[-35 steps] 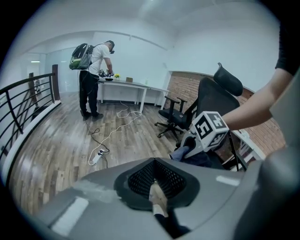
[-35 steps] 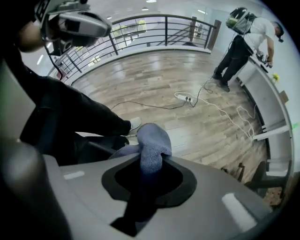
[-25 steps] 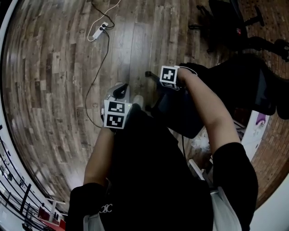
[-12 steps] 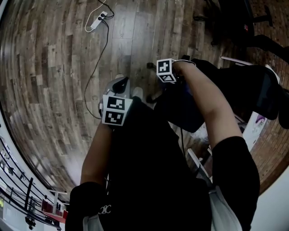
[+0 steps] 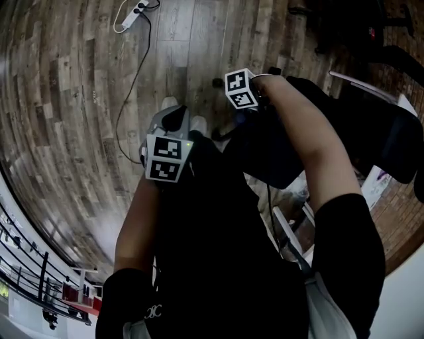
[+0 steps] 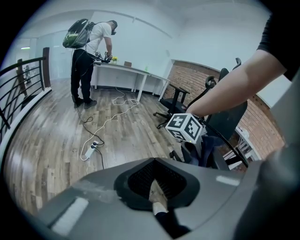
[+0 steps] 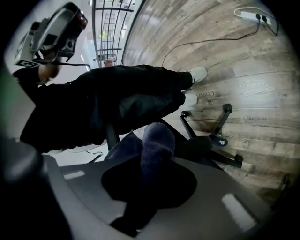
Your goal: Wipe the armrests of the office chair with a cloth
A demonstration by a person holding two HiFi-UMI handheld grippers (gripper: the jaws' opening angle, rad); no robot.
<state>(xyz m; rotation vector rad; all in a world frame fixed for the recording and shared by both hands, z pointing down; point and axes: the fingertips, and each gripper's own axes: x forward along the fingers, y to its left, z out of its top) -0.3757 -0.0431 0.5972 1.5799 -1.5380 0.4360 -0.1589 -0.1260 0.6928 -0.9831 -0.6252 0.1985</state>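
The dark blue cloth (image 7: 157, 138) is pinched between the jaws of the right gripper (image 7: 151, 168), which close on it with only its thickness between them; a rolled fold of it sticks out past the tips. It lies just beside a rounded black part of the office chair (image 5: 371, 136), though I cannot tell whether that part is an armrest or whether the two touch. Below it, in the right gripper view, the chair's star base (image 7: 220, 136) spreads over the wood floor (image 5: 73, 99); faint print on the boards there is too blurred to read. In the head view the chair stands at the right of the scene, with the right gripper's marker cube (image 5: 240, 89) at its near left edge. The left gripper (image 6: 157, 199) is held to the left, well apart from the chair. Its jaws are almost together, leaving a thin sliver through which floor shows, and nothing is held in them. Both cubes bear black-and-white square patterns, not letters. A small pale logo (image 5: 154, 308) on the person's black top is not legible. Far left on the floor lies a white power strip (image 5: 136, 8) with its cord. In the left gripper view another person (image 6: 91, 51) with a backpack stands at a white table (image 6: 124, 70) far off.
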